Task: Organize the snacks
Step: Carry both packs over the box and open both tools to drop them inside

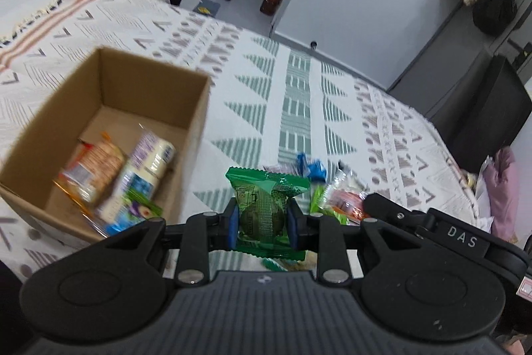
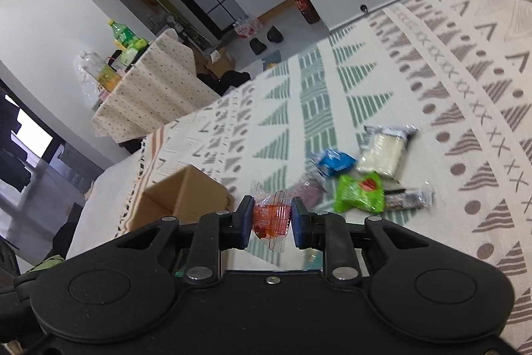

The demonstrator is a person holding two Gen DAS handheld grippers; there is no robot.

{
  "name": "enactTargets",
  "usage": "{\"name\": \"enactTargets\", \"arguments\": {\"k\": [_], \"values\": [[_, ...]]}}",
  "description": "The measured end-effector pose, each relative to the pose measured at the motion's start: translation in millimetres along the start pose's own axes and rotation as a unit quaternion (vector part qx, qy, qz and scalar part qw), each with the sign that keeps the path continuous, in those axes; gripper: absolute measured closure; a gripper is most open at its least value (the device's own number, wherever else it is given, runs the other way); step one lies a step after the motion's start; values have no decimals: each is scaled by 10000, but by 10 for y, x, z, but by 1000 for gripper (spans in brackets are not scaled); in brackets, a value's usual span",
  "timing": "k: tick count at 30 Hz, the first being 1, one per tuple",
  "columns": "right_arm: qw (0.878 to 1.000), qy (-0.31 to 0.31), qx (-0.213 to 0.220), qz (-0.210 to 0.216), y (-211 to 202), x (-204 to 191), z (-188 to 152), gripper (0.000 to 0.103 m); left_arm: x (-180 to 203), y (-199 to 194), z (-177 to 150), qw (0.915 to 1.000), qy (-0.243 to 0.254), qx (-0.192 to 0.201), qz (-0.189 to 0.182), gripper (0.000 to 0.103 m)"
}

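Both claws clamped, left claw (image 1: 262, 223) on crinkly green foil packet (image 1: 266, 208), right claw (image 2: 270, 220) on clear orange-red wrapper (image 2: 270, 215); slippery film risks sliding loose short of open brown cardboard box (image 1: 109, 82).

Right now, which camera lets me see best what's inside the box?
The left wrist view. It looks down into the open box, so you can see several snack packets lying on its bottom. The right wrist view shows only the box's outside and top edge, low behind the right tool; nothing inside is visible.
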State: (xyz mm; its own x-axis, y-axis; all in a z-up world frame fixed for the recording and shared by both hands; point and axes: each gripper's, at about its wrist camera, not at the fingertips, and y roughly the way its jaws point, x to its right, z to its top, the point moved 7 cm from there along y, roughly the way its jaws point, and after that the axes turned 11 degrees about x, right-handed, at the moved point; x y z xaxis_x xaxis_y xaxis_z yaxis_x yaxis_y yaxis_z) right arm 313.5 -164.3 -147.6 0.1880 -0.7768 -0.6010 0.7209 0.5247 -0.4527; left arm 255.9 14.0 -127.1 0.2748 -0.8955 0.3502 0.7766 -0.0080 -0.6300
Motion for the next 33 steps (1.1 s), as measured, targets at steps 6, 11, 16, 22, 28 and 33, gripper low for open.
{"name": "enactTargets", "arguments": {"k": [6,11,16,22,28,33], "values": [[10000,-3,66,64,-6,-302,75,80,-271,-186,291,9997,-149,143,138,76],[9998,-88,30,147,77,-582,90,80,-520,-249,520,9992,-245,202,243,76],[9997,-186,-48,176,177,-844,55,80,-710,-248,714,9988,-351,238,263,76],[9992,-309,-163,174,338,-1101,1,80,-920,-174,864,9984,-457,194,261,76],[9987,-375,-308,128,544,-1284,-59,80,-1152,-25,946,9978,-614,38,260,75],[9979,-449,-453,65,729,-1397,-135,80,-1326,122,996,9972,-691,-78,265,75]]}}
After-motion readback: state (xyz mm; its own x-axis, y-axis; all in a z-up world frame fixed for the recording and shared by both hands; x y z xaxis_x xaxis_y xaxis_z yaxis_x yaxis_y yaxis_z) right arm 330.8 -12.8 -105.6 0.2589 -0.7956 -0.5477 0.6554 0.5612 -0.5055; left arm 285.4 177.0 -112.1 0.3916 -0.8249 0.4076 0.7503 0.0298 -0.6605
